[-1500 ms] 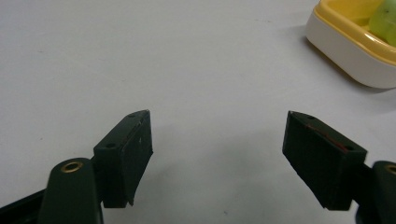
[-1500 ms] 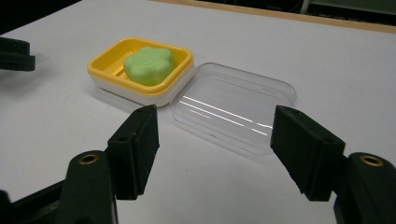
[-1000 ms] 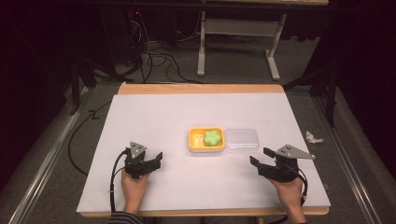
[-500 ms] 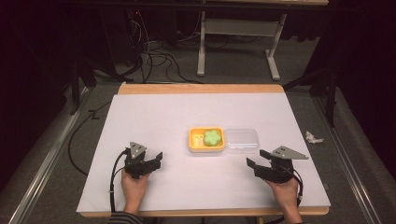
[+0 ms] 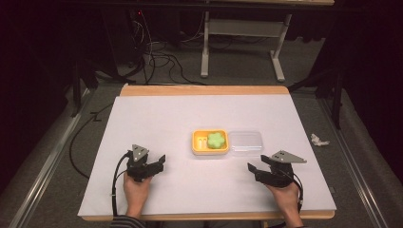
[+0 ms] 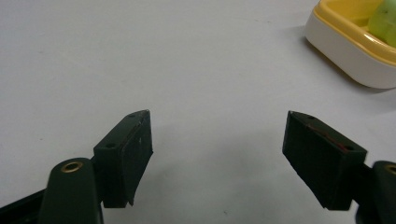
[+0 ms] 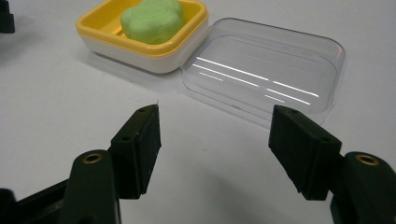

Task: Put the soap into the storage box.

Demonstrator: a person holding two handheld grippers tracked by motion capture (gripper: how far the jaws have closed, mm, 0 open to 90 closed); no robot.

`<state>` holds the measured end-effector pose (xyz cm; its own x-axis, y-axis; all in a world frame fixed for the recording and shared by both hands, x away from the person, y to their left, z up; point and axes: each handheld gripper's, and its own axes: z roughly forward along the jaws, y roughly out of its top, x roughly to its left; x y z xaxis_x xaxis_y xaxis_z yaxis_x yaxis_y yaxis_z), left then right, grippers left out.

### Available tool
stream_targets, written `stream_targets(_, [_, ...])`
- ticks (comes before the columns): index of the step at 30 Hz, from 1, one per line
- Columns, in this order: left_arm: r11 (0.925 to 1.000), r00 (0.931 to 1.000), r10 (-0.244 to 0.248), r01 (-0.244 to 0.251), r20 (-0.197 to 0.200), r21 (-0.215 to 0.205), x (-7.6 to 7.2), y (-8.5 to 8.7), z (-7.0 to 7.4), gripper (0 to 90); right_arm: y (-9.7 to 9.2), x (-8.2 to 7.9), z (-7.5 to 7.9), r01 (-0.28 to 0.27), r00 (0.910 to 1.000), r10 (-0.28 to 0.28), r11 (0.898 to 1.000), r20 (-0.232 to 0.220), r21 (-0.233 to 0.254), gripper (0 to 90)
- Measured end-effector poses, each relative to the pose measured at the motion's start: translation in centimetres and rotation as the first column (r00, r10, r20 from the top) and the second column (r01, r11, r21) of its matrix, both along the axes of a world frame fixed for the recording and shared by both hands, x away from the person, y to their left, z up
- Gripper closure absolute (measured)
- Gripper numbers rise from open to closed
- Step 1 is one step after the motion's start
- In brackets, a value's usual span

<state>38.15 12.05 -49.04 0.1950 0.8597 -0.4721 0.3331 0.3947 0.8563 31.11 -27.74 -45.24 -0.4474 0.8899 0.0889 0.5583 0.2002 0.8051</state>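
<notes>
A yellow soap box with a white base holds a green flower-shaped soap at the table's middle. Its clear lid lies flat against its right side. My left gripper rests on the white table to the box's lower left, open and empty. My right gripper sits below the lid and is also open. Its jaws have just been closing a little with nothing between them. In the right gripper view the box, the soap and the lid lie just ahead.
The white table top has a wooden far edge. A crumpled white scrap lies on the floor to the right. Cables and a metal stand are on the floor behind the table.
My right gripper has shifted slightly left, toward the table's middle. The left gripper, box and lid have not moved.
</notes>
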Motion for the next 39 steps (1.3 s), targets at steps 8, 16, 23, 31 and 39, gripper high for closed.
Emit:
stream_targets(8, [1.0000,1.0000,0.001,-0.001,0.002,0.003,0.0,0.0,0.0,24.9,0.1,0.2,-0.5,0.005,0.9999,-0.005,1.000,-0.015,-0.012,34.9])
stream_targets(16, [1.0000,1.0000,0.000,0.000,0.002,0.002,0.0,0.0,0.0,24.9,0.2,0.4,-1.0,0.007,0.9997,-0.007,1.000,-0.025,-0.027,34.9])
stream_targets(23, [1.0000,1.0000,0.001,-0.001,0.003,0.001,0.0,0.0,0.0,24.9,0.2,0.6,-1.3,0.017,0.9993,-0.018,0.999,-0.032,-0.031,35.0])
stream_targets(31, [1.0000,1.0000,0.000,0.000,0.002,0.000,0.0,0.0,0.0,24.9,0.3,0.8,-1.6,0.020,0.9992,-0.022,0.999,-0.033,-0.040,35.0])
stream_targets(39, [1.0000,1.0000,0.000,0.000,0.001,0.000,0.0,0.0,0.0,24.8,0.2,0.8,-2.0,0.027,0.9989,-0.028,0.999,-0.039,-0.040,35.0])
